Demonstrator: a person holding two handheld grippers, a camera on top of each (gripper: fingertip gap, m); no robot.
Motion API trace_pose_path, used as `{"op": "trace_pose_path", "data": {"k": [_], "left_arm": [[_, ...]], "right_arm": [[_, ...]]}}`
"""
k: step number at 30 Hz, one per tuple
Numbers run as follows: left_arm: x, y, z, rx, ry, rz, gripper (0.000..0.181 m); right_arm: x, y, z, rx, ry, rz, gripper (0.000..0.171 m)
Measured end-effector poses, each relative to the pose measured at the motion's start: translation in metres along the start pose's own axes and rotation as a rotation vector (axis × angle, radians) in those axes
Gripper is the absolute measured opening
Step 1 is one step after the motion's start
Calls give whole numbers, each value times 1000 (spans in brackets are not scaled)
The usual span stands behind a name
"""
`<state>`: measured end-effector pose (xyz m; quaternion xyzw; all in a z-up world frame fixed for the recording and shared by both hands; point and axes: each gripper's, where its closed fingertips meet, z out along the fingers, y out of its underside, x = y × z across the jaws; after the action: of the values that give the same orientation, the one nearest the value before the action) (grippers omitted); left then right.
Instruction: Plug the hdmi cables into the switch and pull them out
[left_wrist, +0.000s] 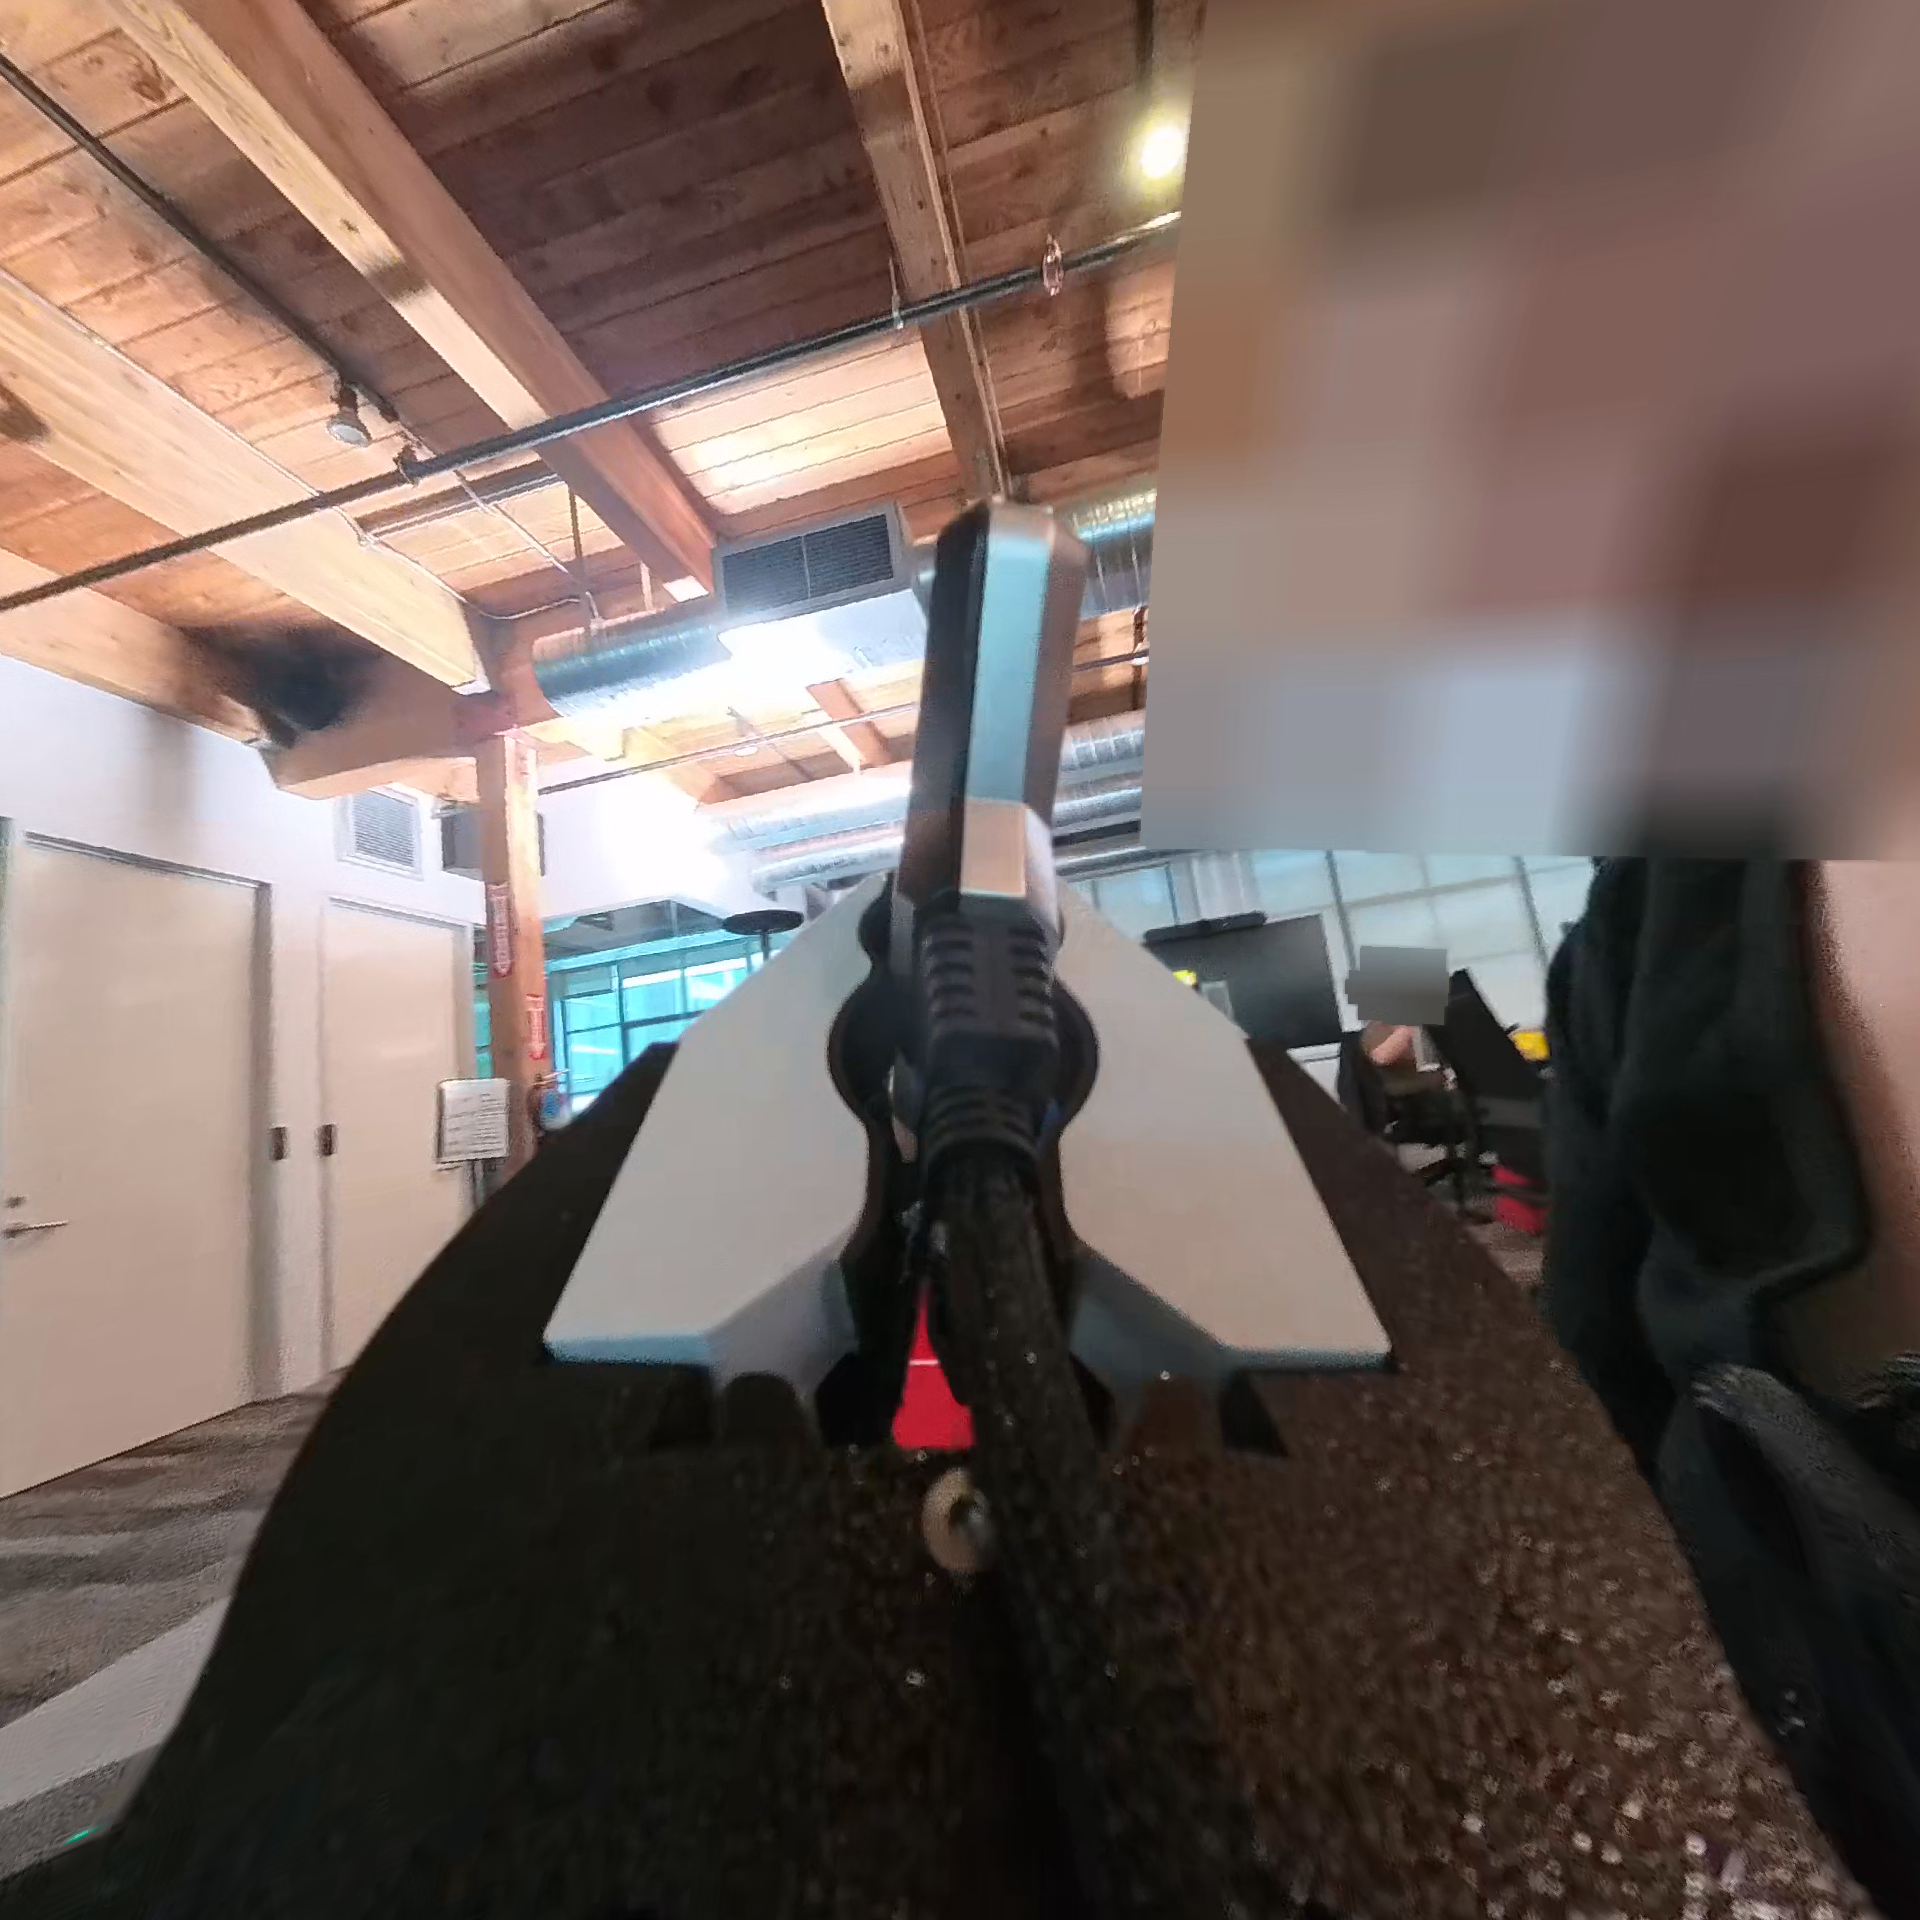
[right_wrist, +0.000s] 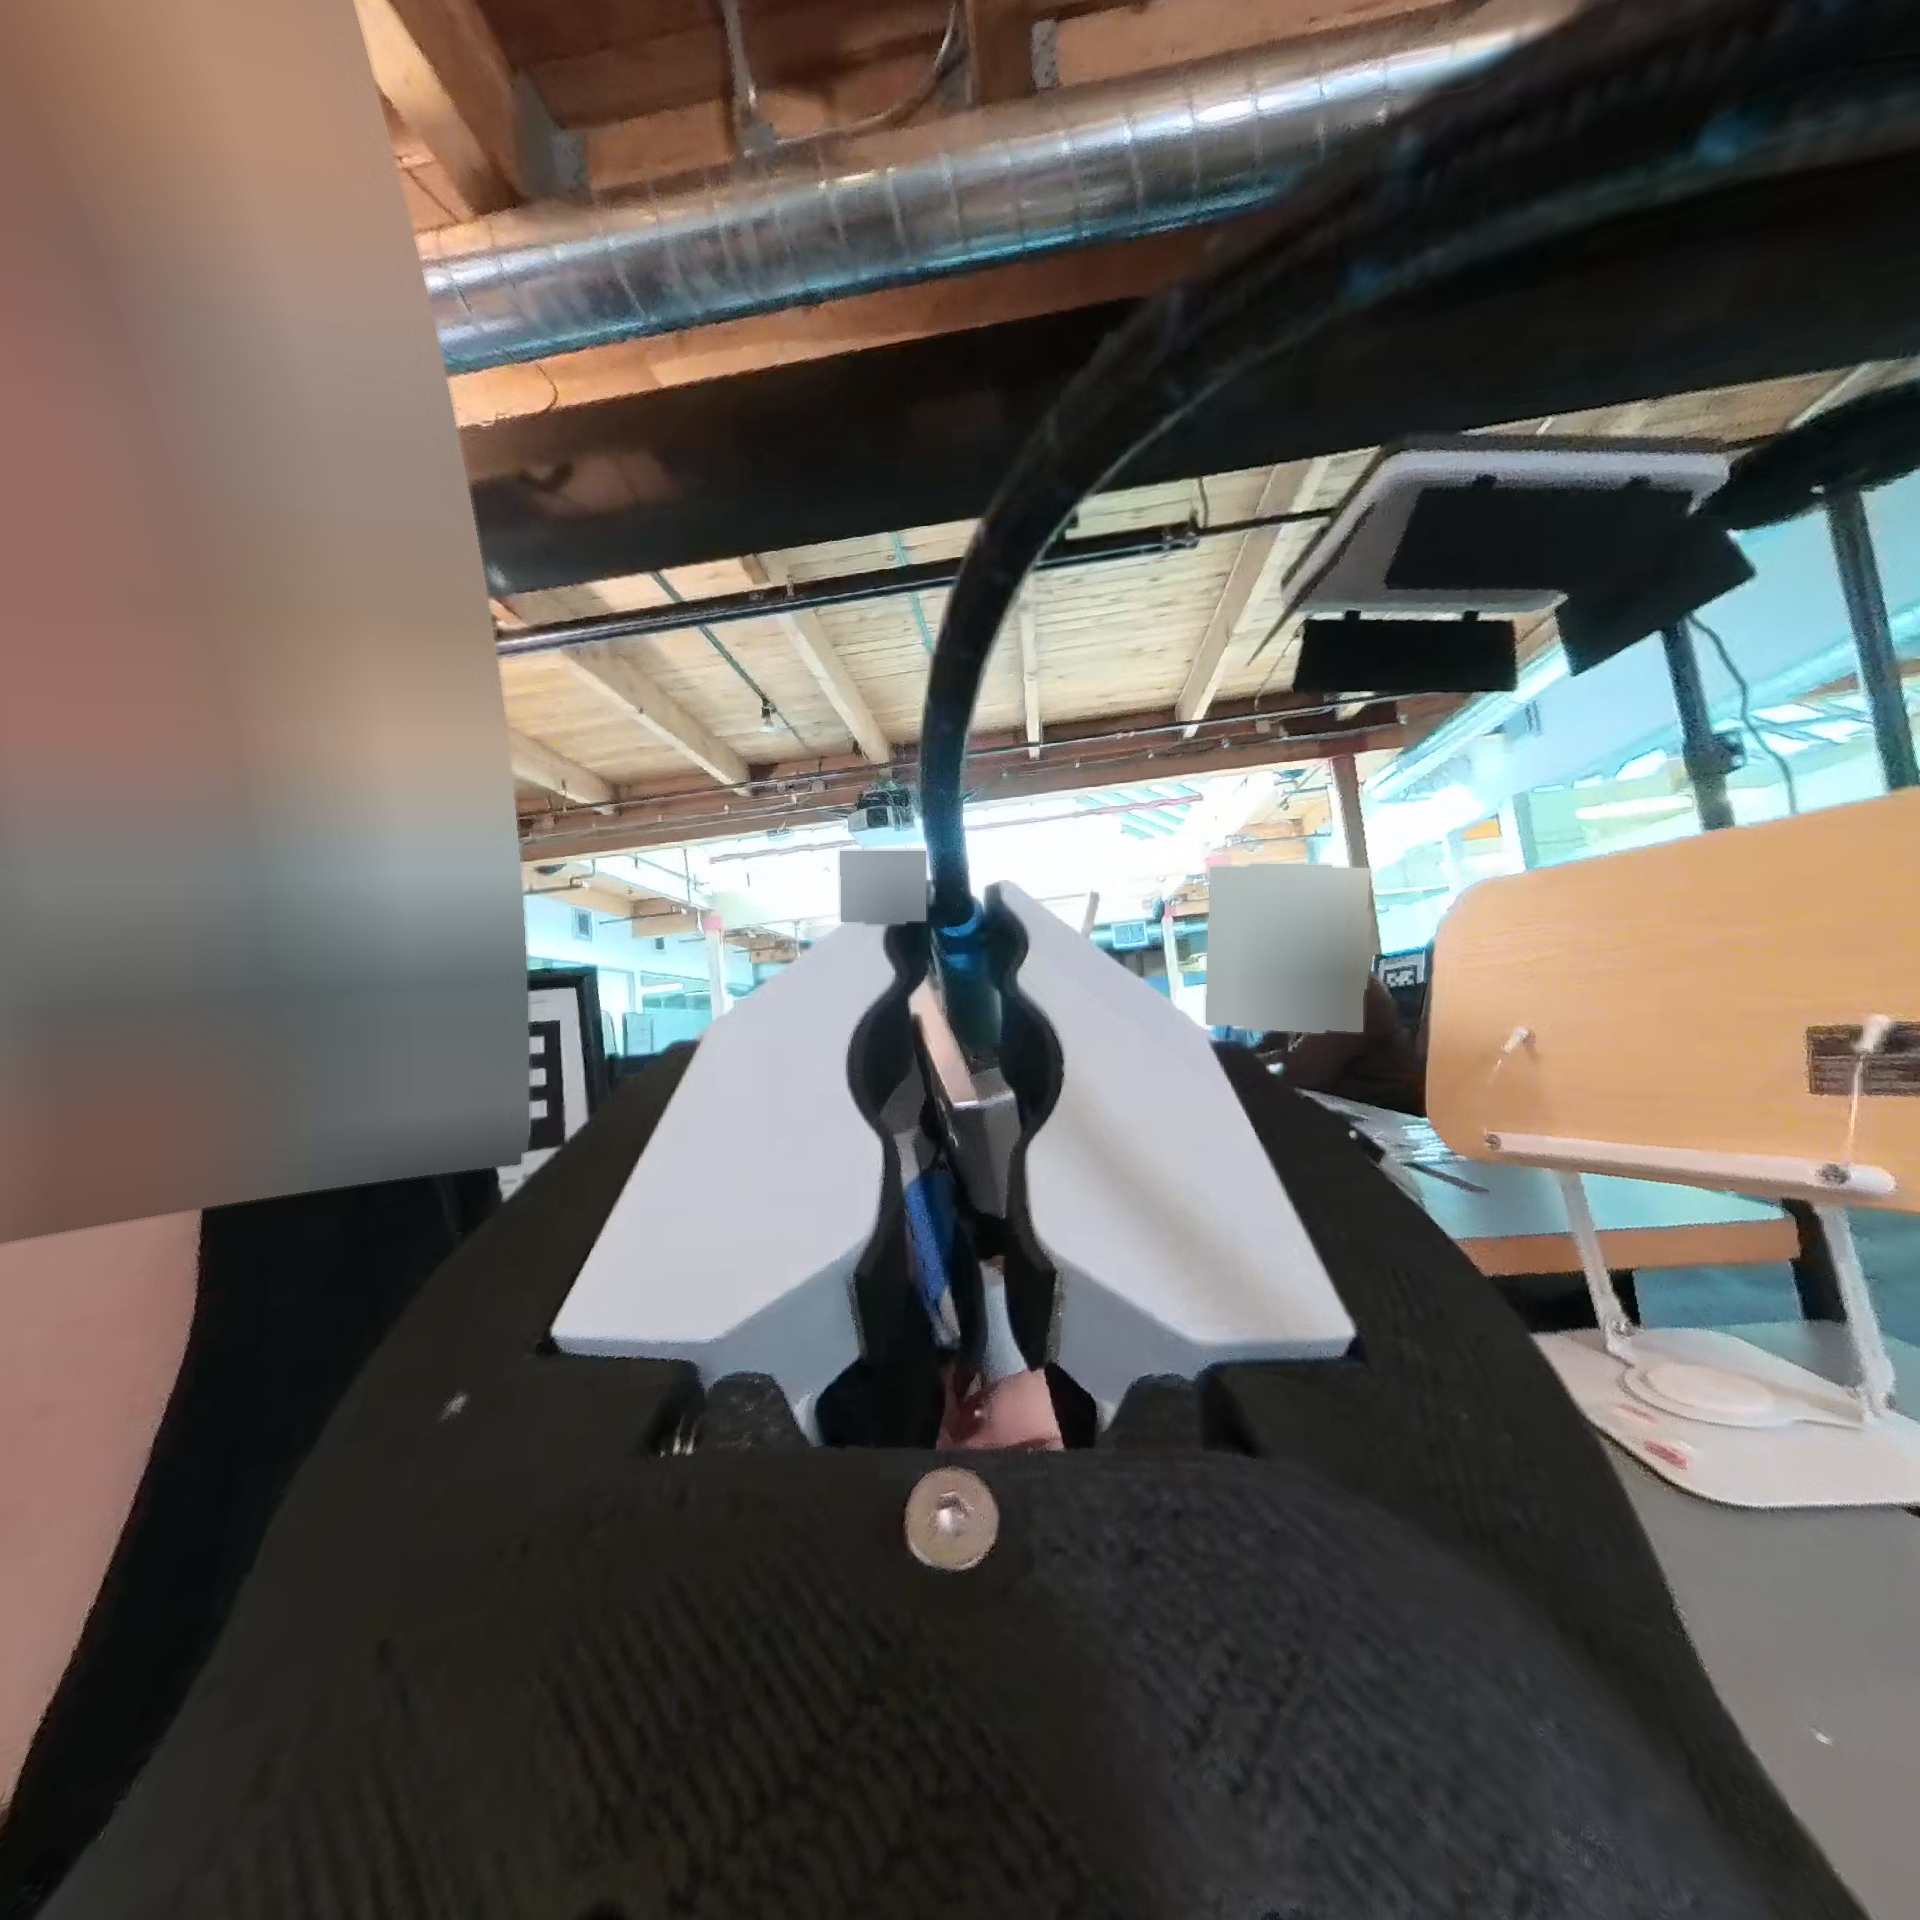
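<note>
In the left wrist view my left gripper (left_wrist: 977, 935) is shut on the black ribbed plug (left_wrist: 982, 1008) of a braided hdmi cable (left_wrist: 1023, 1382). The cable runs back toward the camera. The plug's silver end meets a slim silver and black switch (left_wrist: 1003, 665) that sticks up past the fingertips. In the right wrist view my right gripper (right_wrist: 956, 925) is shut on a second hdmi plug (right_wrist: 971, 1112), whose silver end points back toward the camera. Its black cable (right_wrist: 951, 727) leaves the fingertips and arcs up to the right. Both grippers point up toward the ceiling.
A person in dark clothing (left_wrist: 1714, 1143) stands close on the right of the left wrist view. The other gripper (right_wrist: 1507, 561) shows at the upper right of the right wrist view. A wooden board on a white stand (right_wrist: 1662, 1039) sits on a grey table (right_wrist: 1787, 1621). Less than 4 cm separates the two grippers' tips.
</note>
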<state>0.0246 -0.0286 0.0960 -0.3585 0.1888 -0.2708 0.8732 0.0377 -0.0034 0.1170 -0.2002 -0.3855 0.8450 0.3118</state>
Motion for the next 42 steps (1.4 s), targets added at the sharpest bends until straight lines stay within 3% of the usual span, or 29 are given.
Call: {"op": "trace_pose_path", "data": {"k": [1,6,21,31,33,35,37,42], "left_arm": [[0,-1,0,9,10,-21,20],[4,2,1,-15,64,-82,20],[-2,16,-1,11,-15,-59,20],[-8,21,-3,20,-38,-99,21],[-12,25,-4,-18,-62,-65,20],[-19,30,-8,-48,-110,-4,20],[-35,34,-19,-66,-178,44,20],[-74,71,-60,-217,-287,136,21]], "right_arm": [[-1,0,0,-4,0,-17,8],[1,2,-1,-44,-13,22,8],[9,3,-12,108,59,39,8],[17,8,-15,75,48,80,8],[25,9,-21,54,99,28,8],[34,20,-33,5,206,-85,35],[41,33,-55,-43,328,-223,48],[51,51,-117,-132,585,-542,51]]}}
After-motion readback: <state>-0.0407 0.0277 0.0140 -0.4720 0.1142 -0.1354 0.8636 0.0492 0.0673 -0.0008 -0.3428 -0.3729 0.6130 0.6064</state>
